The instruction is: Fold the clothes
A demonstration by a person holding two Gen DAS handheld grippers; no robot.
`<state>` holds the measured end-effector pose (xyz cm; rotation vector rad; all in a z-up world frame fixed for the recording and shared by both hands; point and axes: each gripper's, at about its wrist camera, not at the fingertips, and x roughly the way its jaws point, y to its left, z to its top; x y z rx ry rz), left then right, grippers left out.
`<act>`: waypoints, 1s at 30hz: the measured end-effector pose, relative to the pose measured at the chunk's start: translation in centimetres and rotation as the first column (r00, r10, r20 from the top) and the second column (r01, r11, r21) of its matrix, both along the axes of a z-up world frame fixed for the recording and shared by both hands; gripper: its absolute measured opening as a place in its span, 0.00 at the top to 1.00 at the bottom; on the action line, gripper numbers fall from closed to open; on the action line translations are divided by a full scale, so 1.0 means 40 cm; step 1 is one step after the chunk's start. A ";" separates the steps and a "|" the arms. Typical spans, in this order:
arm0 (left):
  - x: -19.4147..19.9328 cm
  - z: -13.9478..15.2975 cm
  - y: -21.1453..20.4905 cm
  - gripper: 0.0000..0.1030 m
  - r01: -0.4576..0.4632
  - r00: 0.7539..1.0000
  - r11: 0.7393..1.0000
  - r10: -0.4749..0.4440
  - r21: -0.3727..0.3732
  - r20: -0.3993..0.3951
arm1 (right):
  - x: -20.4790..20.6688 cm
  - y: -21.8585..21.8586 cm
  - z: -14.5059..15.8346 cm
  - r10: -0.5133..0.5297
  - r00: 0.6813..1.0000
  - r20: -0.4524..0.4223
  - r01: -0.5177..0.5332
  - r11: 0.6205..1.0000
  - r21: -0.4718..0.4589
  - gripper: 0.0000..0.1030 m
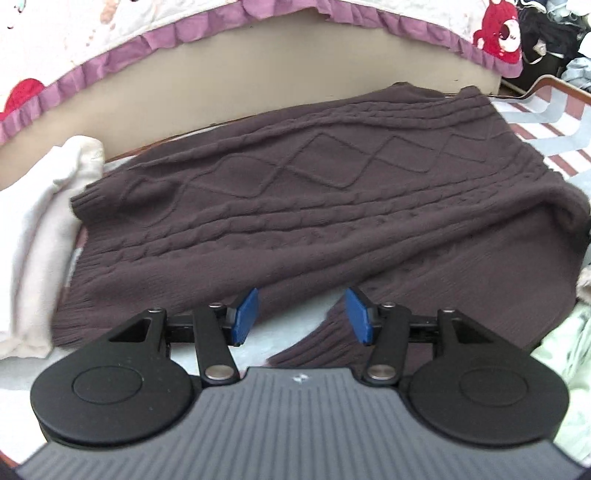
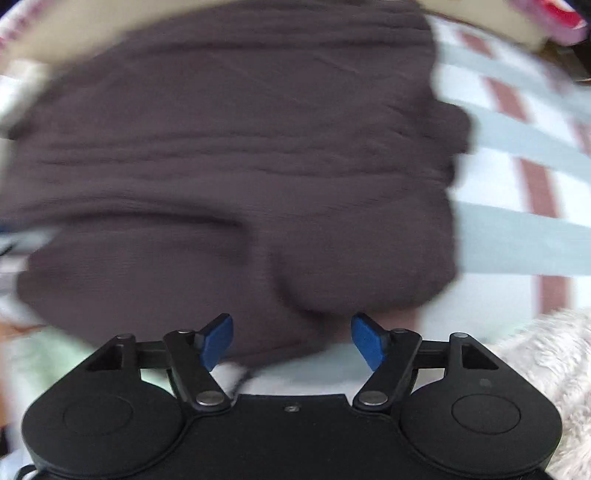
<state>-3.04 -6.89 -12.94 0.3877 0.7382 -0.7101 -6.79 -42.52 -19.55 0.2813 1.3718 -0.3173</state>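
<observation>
Left wrist view, left to right: white garment (image 1: pixel 40 258) bunched at the left edge of the bed (image 1: pixel 251 350), touching the hem end of the brown cable-knit sweater (image 1: pixel 295 206). Sweater lies flat across the middle of the bed, diamond pattern up, far edge against the beige bed side (image 1: pixel 258 85) under the purple-frilled quilt (image 1: pixel 192 33). One brown sleeve or fold angles toward the near edge. Left tongs (image 1: pixel 301 314) over the near edge of the sweater, blue pads parted at a middling gap, nothing between them, only bare sheet and knit edge below. Pale green garment (image 1: pixel 569 369) at the near right. Striped sheet (image 1: pixel 546 125) shows at the far right corner.

Right wrist view, blurred: sweater (image 2: pixel 229 155) fills the frame left of centre, with a rounded fold bulging near the pads. Right tongs (image 2: pixel 291 341) pointing down over its near edge, spread wide, gripping nothing; cannot tell if the pads touch the knit. Striped sheet (image 2: pixel 517 155) to the right, fluffy cream fabric (image 2: pixel 554 354) at the near right.
</observation>
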 end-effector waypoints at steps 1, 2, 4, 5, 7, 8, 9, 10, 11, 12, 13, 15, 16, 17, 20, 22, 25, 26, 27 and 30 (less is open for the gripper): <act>0.004 0.002 0.010 0.49 -0.004 1.000 1.000 0.004 -0.003 -0.002 | 0.006 0.000 -0.012 -0.016 1.000 0.005 0.016 1.000 0.016 0.26; 0.002 0.008 0.022 0.49 -0.006 1.000 1.000 0.006 -0.015 -0.008 | 0.011 0.001 -0.024 -0.033 0.999 0.011 0.033 0.999 0.033 0.27; 0.004 0.016 0.046 0.47 -0.006 1.000 0.999 0.005 -0.039 -0.022 | 0.010 -0.016 -0.024 -0.071 0.996 0.054 0.062 0.987 0.148 0.42; -0.002 0.019 0.055 0.47 -0.006 1.000 0.999 0.004 -0.050 -0.025 | 0.008 -0.025 -0.020 -0.079 0.993 0.084 0.060 0.977 0.207 0.71; -0.017 0.023 0.072 0.47 0.002 1.000 0.997 -0.003 -0.072 -0.023 | -0.002 -0.034 0.014 -0.078 0.984 0.163 0.031 0.963 0.269 0.89; -0.023 0.022 0.076 0.47 0.011 1.000 0.996 -0.013 -0.083 -0.019 | -0.007 -0.051 0.041 -0.104 0.965 0.239 0.021 0.945 0.326 0.89; -0.030 0.023 0.079 0.47 0.026 0.999 0.995 -0.027 -0.097 -0.017 | -0.013 -0.069 0.068 -0.134 0.941 0.312 0.006 0.925 0.380 0.89; -0.036 0.024 0.080 0.47 0.043 0.999 0.993 -0.046 -0.110 -0.019 | -0.007 -0.091 0.092 -0.160 0.921 0.356 -0.010 0.902 0.432 0.89; -0.040 0.027 0.078 0.47 0.065 0.997 0.990 -0.068 -0.124 -0.024 | -0.002 -0.113 0.116 -0.189 0.898 0.398 -0.029 0.876 0.481 0.90; -0.044 0.031 0.075 0.47 0.093 0.995 0.985 -0.098 -0.142 -0.029 | 0.013 -0.139 0.138 -0.207 0.877 0.433 -0.041 0.866 0.498 0.90; -0.046 0.036 0.069 0.47 0.124 0.991 0.979 -0.131 -0.161 -0.033 | 0.027 -0.164 0.161 -0.226 0.855 0.467 -0.053 0.857 0.512 0.90; -0.053 0.045 0.052 0.47 0.191 0.979 0.961 -0.200 -0.199 -0.028 | 0.070 -0.199 0.188 -0.205 0.829 0.520 -0.070 0.885 0.460 0.90; -0.058 0.050 0.042 0.47 0.226 0.972 0.949 -0.236 -0.217 -0.020 | 0.094 -0.213 0.196 -0.185 0.822 0.539 -0.076 0.901 0.426 0.90; -0.061 0.055 0.031 0.47 0.261 0.962 0.937 -0.271 -0.234 -0.012 | 0.117 -0.227 0.205 -0.165 0.813 0.558 -0.083 0.916 0.392 0.92; -0.057 0.050 -0.018 0.47 0.312 0.943 0.920 -0.331 -0.237 -0.041 | 0.166 -0.261 0.200 -0.161 0.752 0.640 -0.084 0.938 0.336 0.94; -0.046 0.035 -0.051 0.42 0.322 0.933 0.919 -0.349 -0.227 -0.087 | 0.185 -0.280 0.175 -0.161 0.738 0.655 -0.063 0.950 0.305 0.94; -0.037 0.000 -0.111 0.40 0.334 0.911 0.923 -0.368 -0.190 -0.188 | 0.198 -0.299 0.123 -0.162 0.773 0.613 0.002 0.967 0.253 0.94; -0.042 -0.009 -0.129 0.40 0.351 0.901 0.920 -0.383 -0.176 -0.204 | 0.198 -0.305 0.107 -0.167 0.787 0.594 0.017 0.968 0.250 0.94; -0.051 -0.020 -0.149 0.39 0.375 0.892 0.914 -0.401 -0.156 -0.206 | 0.187 -0.314 0.098 -0.192 0.792 0.580 0.036 0.963 0.268 0.94; -0.067 -0.039 -0.191 0.39 0.409 0.872 0.901 -0.433 -0.147 -0.226 | 0.157 -0.330 0.109 -0.217 0.789 0.575 0.034 0.949 0.313 0.90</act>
